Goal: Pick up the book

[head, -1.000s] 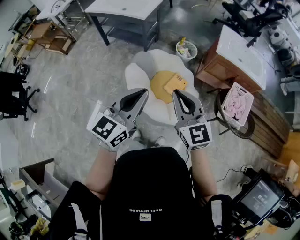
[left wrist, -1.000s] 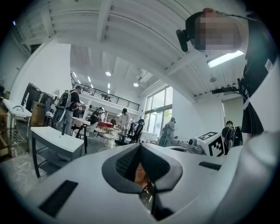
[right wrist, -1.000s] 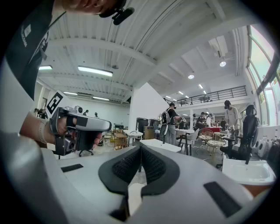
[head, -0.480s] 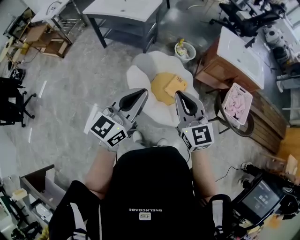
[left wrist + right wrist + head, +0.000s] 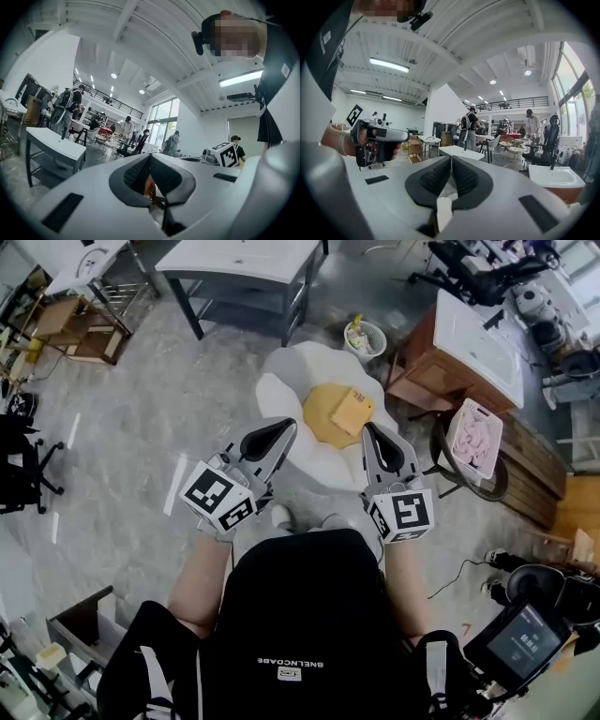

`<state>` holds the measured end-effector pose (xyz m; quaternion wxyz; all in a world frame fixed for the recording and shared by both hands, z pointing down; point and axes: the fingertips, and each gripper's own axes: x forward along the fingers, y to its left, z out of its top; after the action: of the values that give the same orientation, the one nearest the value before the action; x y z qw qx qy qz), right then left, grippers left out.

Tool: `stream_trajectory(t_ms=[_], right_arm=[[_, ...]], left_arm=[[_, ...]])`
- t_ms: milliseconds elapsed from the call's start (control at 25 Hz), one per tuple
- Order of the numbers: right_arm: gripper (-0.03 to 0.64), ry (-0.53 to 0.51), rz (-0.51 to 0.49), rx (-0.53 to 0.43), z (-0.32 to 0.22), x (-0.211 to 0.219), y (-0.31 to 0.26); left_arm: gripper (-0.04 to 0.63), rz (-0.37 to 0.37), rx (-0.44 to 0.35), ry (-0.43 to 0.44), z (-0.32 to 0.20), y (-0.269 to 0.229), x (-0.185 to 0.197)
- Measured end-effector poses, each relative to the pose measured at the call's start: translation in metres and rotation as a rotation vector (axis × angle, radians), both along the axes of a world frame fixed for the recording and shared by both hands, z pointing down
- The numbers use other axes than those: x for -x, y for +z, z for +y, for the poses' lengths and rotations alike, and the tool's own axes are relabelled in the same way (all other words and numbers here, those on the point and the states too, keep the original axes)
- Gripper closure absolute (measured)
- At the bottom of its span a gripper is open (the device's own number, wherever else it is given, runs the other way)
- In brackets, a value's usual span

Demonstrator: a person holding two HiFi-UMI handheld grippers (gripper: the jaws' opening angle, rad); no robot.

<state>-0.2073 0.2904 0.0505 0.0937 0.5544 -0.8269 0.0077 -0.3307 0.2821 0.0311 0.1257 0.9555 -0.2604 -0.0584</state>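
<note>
- Left gripper (image 5: 281,427): jaws closed, with the dark pads pressed together and nothing between them. Its own view (image 5: 149,161) confirms this.
- Right gripper (image 5: 369,428): jaws likewise closed and empty, the pads meeting along one line (image 5: 451,161).
- Cubes: a marker cube sits at the rear of each gripper, left (image 5: 217,498) and right (image 5: 401,512). Both are close to the person (image 5: 300,615) in a black top.
- Book (image 5: 352,410): tan, lying flat on the yellow centre (image 5: 322,423) of a white flower-shaped cushion (image 5: 281,390) on the grey floor (image 5: 169,418).
- Relation: from the head view the book lies ahead of both grippers and between their lines, nearer the right gripper. Neither gripper holds it.
- Surroundings: a white table (image 5: 244,259) stands beyond the cushion, with a bin (image 5: 364,336) near its corner. A wooden cabinet (image 5: 473,334) with a white top stands at the right, and a pink basket (image 5: 473,439) is just beside it.
- Cross-views: the right gripper view shows the left gripper (image 5: 401,136) at the picture's left. The left gripper view shows the right cube (image 5: 224,153) low at the right.
</note>
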Motion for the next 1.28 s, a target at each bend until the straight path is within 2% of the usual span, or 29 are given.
stream_trajectory(t_ms=[160, 320, 600, 840, 1040, 1280], right_arm=[[0.588, 0.051, 0.005, 0.008, -0.001, -0.009, 0.003], [0.588, 0.095, -0.032, 0.017, -0.008, -0.023, 0.004], [0.588, 0.103, -0.026, 0.015, -0.028, -0.036, 0.006], [0.588, 0.091, -0.051, 0.039, -0.072, -0.090, 0.013], [0.588, 0.087, -0.063, 0.050, -0.073, -0.090, 0.016], [0.588, 0.078, -0.091, 0.067, -0.107, -0.136, 0.021]], left_arm=[[0.581, 0.014, 0.023, 0.003, -0.005, 0.010, 0.010], [0.581, 0.010, 0.032, 0.000, -0.012, 0.017, 0.013], [0.581, -0.007, 0.035, 0.002, -0.027, 0.021, 0.002], [0.581, -0.036, 0.061, 0.003, -0.070, 0.026, -0.057], [0.581, -0.045, 0.080, 0.003, -0.072, 0.031, -0.058], [0.581, -0.073, 0.104, -0.016, -0.104, 0.037, -0.102]])
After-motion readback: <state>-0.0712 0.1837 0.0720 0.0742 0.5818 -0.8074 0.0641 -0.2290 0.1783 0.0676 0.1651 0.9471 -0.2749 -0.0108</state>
